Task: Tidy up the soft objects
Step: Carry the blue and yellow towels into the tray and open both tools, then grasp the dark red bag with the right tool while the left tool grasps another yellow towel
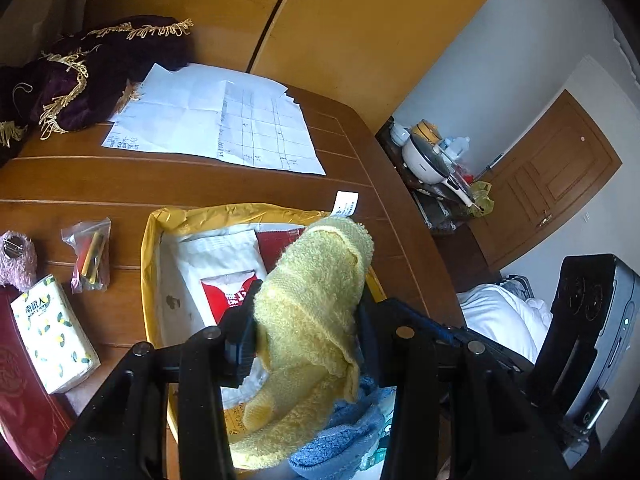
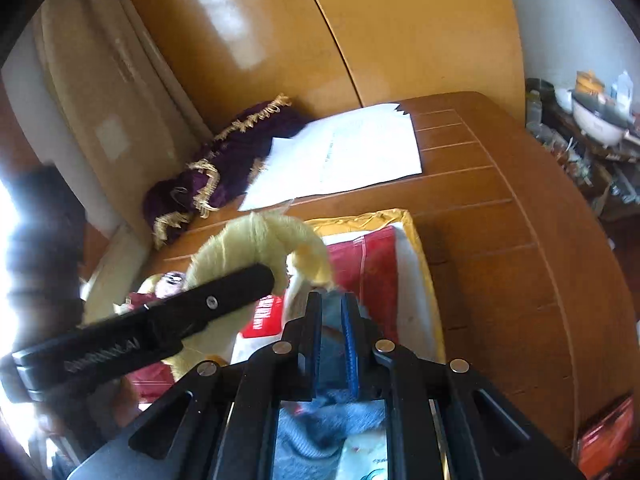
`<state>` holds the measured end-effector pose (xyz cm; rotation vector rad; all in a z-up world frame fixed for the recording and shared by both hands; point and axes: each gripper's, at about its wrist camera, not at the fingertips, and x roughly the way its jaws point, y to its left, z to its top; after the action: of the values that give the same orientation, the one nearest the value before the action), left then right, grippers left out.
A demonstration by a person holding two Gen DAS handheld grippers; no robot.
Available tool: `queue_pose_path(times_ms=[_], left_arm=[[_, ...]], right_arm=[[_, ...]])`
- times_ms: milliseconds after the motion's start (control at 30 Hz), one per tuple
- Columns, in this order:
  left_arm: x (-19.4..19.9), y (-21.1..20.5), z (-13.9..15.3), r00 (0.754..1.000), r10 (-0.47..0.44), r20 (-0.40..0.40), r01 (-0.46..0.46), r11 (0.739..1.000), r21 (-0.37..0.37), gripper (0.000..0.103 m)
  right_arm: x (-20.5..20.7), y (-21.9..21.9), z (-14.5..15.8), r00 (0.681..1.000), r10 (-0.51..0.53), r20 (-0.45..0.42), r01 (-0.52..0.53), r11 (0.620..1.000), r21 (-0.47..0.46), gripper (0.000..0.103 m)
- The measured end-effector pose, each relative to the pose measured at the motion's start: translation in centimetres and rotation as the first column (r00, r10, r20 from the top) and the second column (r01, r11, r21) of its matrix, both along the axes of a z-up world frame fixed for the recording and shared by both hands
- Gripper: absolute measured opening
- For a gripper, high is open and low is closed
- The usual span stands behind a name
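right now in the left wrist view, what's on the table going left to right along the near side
pink fuzzy item → tissue pack → clear bag of small items → yellow-lined box → yellow towel held in the left tool over the box

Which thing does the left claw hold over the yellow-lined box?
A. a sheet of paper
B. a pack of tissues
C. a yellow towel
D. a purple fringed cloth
C: the left claw is shut on the rolled yellow towel, which hangs above the yellow-lined box.
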<state>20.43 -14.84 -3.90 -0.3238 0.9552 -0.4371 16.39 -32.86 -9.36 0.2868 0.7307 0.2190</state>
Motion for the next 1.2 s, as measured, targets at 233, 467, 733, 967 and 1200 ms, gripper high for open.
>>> queue_pose_path(times_ms=[233, 467, 733, 967, 1200], left_arm=[[-0.8, 1.8, -2.6, 0.996, 0.037, -0.081, -0.041, 0.998, -0.048, 0.047], [-3.4, 4.1, -0.6, 0.999, 0.034, 0.001, -0.034, 0.994, -0.108, 0.072], [-9.4, 10.5, 0.7, 0.973, 0.187, 0.133, -0.173, 0.979, -0.107, 0.074], [-12.6, 16.2, -0.8, 0.932, 0.328, 0.156, -0.318, 0.944, -0.088, 0.074], [-13.6, 18.8, -2.1, 0.912, 0.38, 0.157, -0.375, 0.925, -0.065, 0.074]], right_arm=[[-0.2, 0.3, -2.4, 0.999, 0.037, -0.031, -0.035, 0.998, 0.061, 0.04], [-1.3, -0.7, -2.1, 1.0, 0.007, 0.015, -0.01, 0.989, 0.148, 0.063], [-4.8, 1.4, -0.3, 0.991, 0.035, 0.126, -0.061, 0.976, 0.21, 0.075], [-6.8, 7.7, 1.0, 0.967, 0.18, 0.182, -0.21, 0.963, 0.166, 0.081], [-7.4, 12.8, 0.6, 0.945, 0.294, 0.143, -0.305, 0.951, 0.059, 0.082]])
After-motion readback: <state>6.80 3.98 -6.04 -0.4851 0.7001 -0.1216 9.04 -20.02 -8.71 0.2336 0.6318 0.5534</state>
